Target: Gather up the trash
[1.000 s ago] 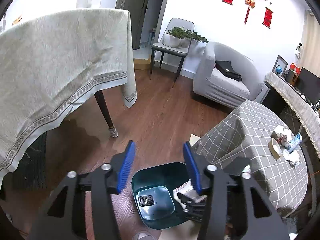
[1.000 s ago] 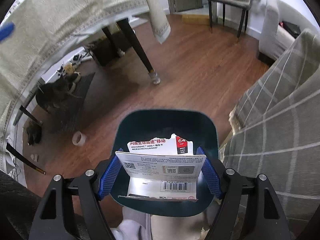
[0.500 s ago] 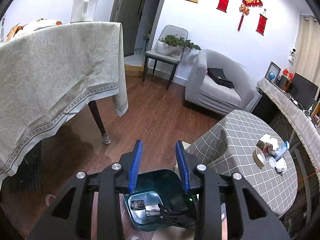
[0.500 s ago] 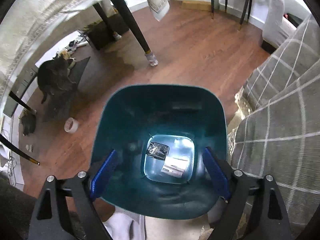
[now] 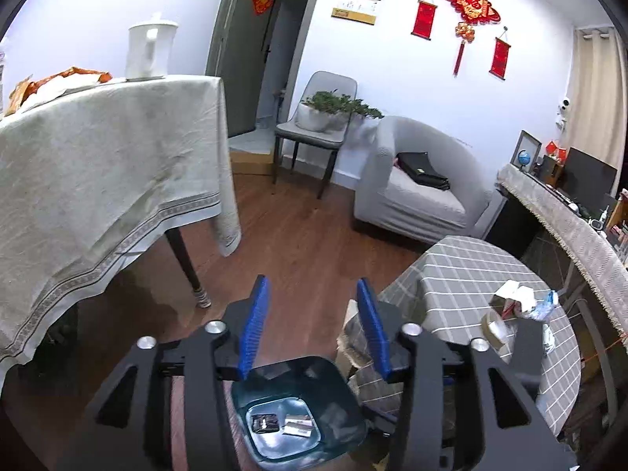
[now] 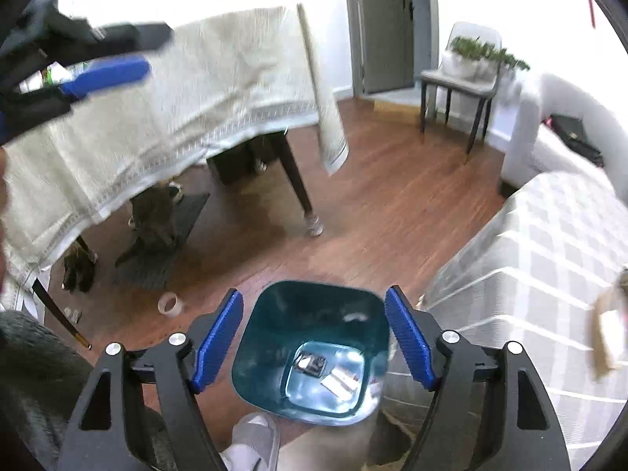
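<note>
Below both my grippers sits the teal bin (image 6: 314,353) on the wood floor (image 5: 306,243) — smooth plastic, squarish with rounded corners, walls tapering to a paler glossy bottom. Inside on that bottom: a small dark packet (image 6: 312,365) and, just beside it, a white card wrapper (image 6: 340,382), both flat. My right gripper (image 6: 314,337) hangs over the bin mouth, blue ribbed pads spread and closing, nothing between them. My left gripper (image 5: 312,325) is also above the bin's far rim, jaws opening, empty.

Bin stands just beside the low table with grey checked cloth (image 5: 471,274), near its draped corner; more trash is up there by the far edge — crumpled white paper (image 5: 514,298), a tape roll (image 5: 492,324), a clear plastic wrapper (image 5: 545,306). Opposite, the tall table's beige woven cloth (image 5: 98,180) hangs with a patterned border; one dark leg (image 6: 298,192) is near the bin. Open floor between the two tables — a tape roll (image 6: 170,304) lies on it near the dark mat (image 6: 165,251). Grey slipper (image 6: 253,439) at the bin's near edge.
</note>
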A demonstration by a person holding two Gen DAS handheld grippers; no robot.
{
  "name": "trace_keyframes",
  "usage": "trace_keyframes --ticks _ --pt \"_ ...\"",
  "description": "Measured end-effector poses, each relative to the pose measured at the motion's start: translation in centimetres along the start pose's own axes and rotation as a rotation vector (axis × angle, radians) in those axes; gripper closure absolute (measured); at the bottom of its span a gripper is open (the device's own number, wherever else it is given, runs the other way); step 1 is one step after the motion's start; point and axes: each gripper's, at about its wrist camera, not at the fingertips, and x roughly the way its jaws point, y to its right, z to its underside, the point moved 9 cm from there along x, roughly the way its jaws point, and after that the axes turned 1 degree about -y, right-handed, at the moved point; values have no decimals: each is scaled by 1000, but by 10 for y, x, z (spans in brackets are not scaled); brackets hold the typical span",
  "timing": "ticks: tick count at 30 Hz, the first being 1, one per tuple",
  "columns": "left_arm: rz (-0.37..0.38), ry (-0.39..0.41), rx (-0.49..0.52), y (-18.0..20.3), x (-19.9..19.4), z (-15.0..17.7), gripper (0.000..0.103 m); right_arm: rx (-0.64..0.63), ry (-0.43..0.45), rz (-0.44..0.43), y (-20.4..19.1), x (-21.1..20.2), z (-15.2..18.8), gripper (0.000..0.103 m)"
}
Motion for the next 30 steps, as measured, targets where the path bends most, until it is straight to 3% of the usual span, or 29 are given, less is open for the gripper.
trace_keyframes --ticks 3,18,23,25,30 --pt "24 2 -1 19 3 -1 40 3 38 23 11 -26 -7 32" --pt "125 -90 125 138 50 32 34 155 99 216 124 -121 34 32" --pt "155 -101 174 176 59 42 39 237 106 264 164 -146 53 37" --pt "163 -111 198 191 64 48 50 253 107 273 173 -152 61 39" --pt "143 -165 271 225 88 72 65 269 98 295 191 -161 80 42"
